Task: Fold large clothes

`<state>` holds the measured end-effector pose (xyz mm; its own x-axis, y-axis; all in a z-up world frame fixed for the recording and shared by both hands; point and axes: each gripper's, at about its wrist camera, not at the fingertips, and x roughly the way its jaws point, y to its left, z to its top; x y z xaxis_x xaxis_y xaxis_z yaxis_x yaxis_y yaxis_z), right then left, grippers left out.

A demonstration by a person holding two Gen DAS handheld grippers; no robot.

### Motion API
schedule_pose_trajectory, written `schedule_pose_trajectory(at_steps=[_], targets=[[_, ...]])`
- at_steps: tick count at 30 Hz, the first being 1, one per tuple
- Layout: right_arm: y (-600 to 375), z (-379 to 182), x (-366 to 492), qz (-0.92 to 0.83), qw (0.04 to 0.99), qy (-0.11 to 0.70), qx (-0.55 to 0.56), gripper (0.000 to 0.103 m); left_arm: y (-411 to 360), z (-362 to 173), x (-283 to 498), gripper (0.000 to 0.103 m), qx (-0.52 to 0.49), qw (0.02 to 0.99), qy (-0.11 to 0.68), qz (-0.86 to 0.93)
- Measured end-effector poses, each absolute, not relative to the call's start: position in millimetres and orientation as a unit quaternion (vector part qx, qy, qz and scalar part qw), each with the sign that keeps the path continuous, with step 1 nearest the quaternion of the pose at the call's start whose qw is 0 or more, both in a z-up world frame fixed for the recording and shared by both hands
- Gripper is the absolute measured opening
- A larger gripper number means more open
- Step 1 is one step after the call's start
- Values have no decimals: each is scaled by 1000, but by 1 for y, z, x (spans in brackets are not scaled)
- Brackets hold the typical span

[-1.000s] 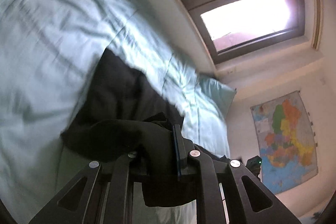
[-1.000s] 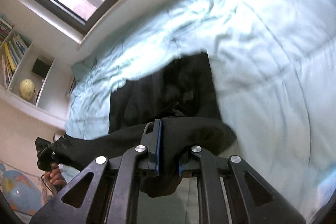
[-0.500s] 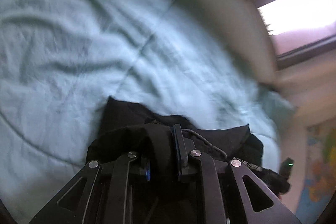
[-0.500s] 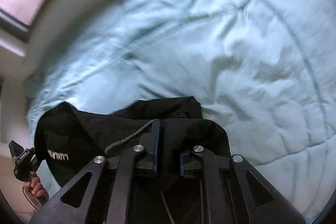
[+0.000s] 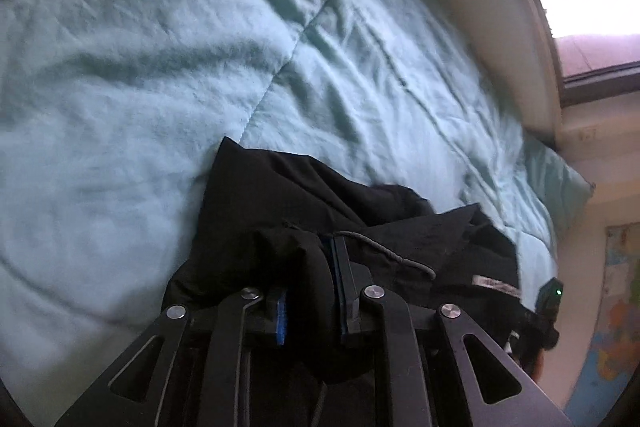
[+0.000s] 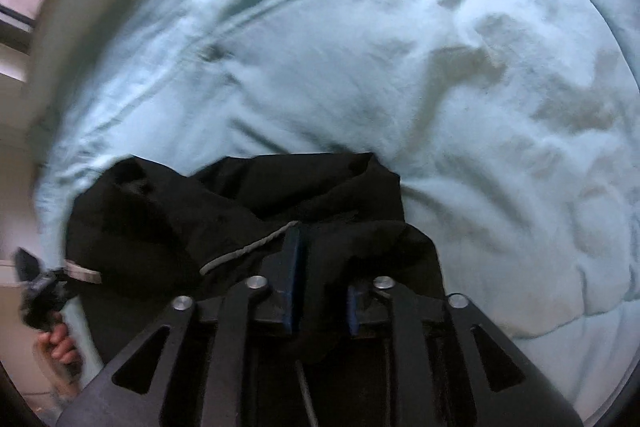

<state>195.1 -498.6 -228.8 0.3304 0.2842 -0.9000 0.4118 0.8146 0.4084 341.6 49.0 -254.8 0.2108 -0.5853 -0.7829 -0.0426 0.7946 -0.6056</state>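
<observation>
Black garment (image 5: 280, 195) — both tongs (image 5: 310, 291) (image 6: 320, 275) clamped on it, atop duvet (image 5: 140, 47).

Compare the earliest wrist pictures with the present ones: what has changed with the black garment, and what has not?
The black fabric garment, stretched long across the pale green quilted bedspread a second ago, now lies doubled and bunched near both grippers; the views tipped down from the window. Unchanged: left gripper and right gripper still clamp it.
</observation>
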Motion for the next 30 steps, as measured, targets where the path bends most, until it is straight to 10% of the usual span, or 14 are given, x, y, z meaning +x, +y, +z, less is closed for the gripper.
schedule_pose_trajectory(at_steps=[7,12,25,30], targets=[[-522,-148,126,15,811,492,317,68,92,-179,299,43,-227,752,572,-237],[-513,-155,134,-11,820,521,238,70,99,-156,300,58,-189,792,532,-233],[-489,-240,216,-7,807,586,71,70,62,-258,376,58,-209,747,595,-210],[-479,-242,228,-14,819,570,59,29,61,-267,379,58,-233,749,587,-201]])
